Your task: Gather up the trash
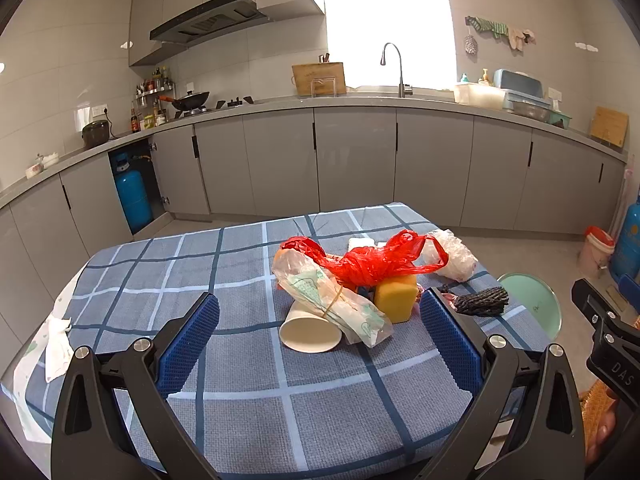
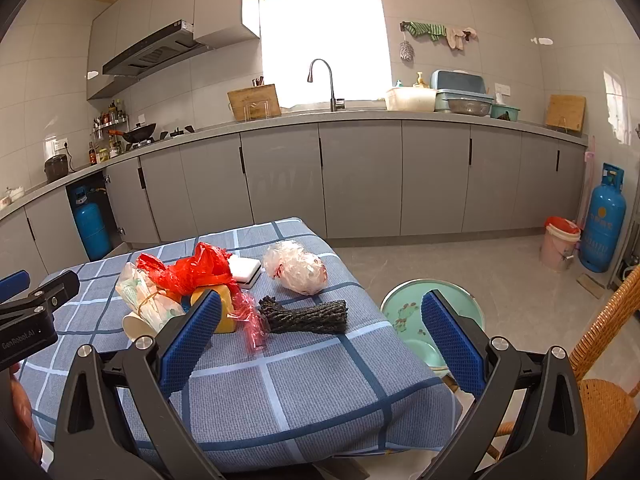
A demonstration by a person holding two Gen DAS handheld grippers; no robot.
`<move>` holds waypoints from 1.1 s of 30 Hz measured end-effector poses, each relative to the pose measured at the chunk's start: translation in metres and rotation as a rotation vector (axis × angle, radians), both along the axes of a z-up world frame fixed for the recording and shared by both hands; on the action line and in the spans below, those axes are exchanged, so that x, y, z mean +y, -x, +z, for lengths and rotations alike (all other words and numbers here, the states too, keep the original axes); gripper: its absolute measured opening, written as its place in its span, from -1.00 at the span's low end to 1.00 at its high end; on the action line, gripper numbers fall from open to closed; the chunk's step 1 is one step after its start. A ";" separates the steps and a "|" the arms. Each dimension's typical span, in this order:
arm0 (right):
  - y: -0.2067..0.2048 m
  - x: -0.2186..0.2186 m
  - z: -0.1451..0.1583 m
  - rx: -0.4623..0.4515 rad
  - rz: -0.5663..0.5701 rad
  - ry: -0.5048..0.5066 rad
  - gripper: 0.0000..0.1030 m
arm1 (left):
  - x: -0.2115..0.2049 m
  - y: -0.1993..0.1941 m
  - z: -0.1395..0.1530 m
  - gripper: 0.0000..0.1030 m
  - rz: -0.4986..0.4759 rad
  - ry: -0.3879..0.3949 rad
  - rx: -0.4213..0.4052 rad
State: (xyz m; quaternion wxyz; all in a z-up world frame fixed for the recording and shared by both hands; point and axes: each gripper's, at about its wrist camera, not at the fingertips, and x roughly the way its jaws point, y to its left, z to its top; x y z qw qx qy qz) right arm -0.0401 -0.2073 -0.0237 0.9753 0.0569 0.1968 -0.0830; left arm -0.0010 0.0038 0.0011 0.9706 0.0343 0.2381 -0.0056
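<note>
A heap of trash lies on the blue checked tablecloth (image 1: 248, 360): a red plastic bag (image 1: 372, 260), a tipped white paper cup (image 1: 310, 330), a clear printed wrapper (image 1: 336, 302), a yellow sponge (image 1: 396, 296), a crumpled clear bag (image 1: 452, 254) and a dark rope bundle (image 1: 482, 300). My left gripper (image 1: 320, 332) stands open just short of the cup, touching nothing. My right gripper (image 2: 320, 328) is open too, near the table's right edge, with the rope bundle (image 2: 306, 316) and red bag (image 2: 192, 270) ahead of it. The clear bag (image 2: 296, 266) lies farther back.
A mint green basin (image 2: 420, 320) sits on the floor right of the table, beside a wicker chair (image 2: 604, 380). A crumpled tissue (image 1: 58, 340) lies at the table's left edge. A pink bin with a red lid (image 2: 560, 242) and a blue gas cylinder (image 2: 604, 220) stand by the far cabinets.
</note>
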 end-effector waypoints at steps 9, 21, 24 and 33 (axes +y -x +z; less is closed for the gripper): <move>0.000 0.000 0.000 0.000 0.000 -0.001 0.91 | 0.000 0.000 0.001 0.92 0.000 -0.001 -0.001; 0.001 -0.001 0.000 0.000 0.000 -0.001 0.91 | 0.001 0.002 0.005 0.92 0.005 0.000 -0.010; 0.001 -0.001 0.000 0.000 -0.001 -0.003 0.91 | 0.001 0.002 0.005 0.92 0.006 -0.001 -0.011; 0.001 -0.001 0.000 0.000 0.000 -0.004 0.91 | 0.000 0.002 0.005 0.92 0.007 -0.003 -0.015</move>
